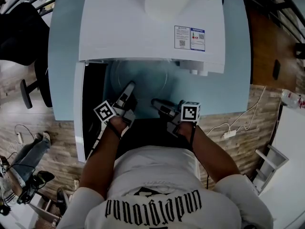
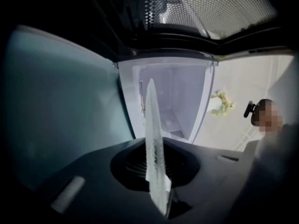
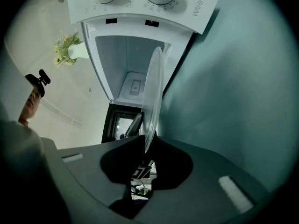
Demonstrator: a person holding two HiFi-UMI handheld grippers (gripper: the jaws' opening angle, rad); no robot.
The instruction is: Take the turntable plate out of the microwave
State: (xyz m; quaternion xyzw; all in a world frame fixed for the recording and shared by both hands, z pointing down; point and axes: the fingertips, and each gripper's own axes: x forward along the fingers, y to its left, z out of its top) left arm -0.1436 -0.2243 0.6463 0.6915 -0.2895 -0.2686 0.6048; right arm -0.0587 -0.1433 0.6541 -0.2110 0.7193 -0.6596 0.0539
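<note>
Plate point(image 1: 143, 80): clear glass, held in front of the open mouth of the microwave point(image 1: 143, 27), above the table point(image 1: 64, 56).
Left gripper point(image 1: 128, 88): jaws clamped on the plate's near left rim.
Right gripper point(image 1: 156, 102): jaws clamped on the near right rim.
Door point(image 1: 79, 113): swung open at left.

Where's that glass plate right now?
In the head view, the glass plate hangs in the middle, just in front of the open microwave, above the blue table, gripped at its near edge by the left gripper and right gripper.
</note>
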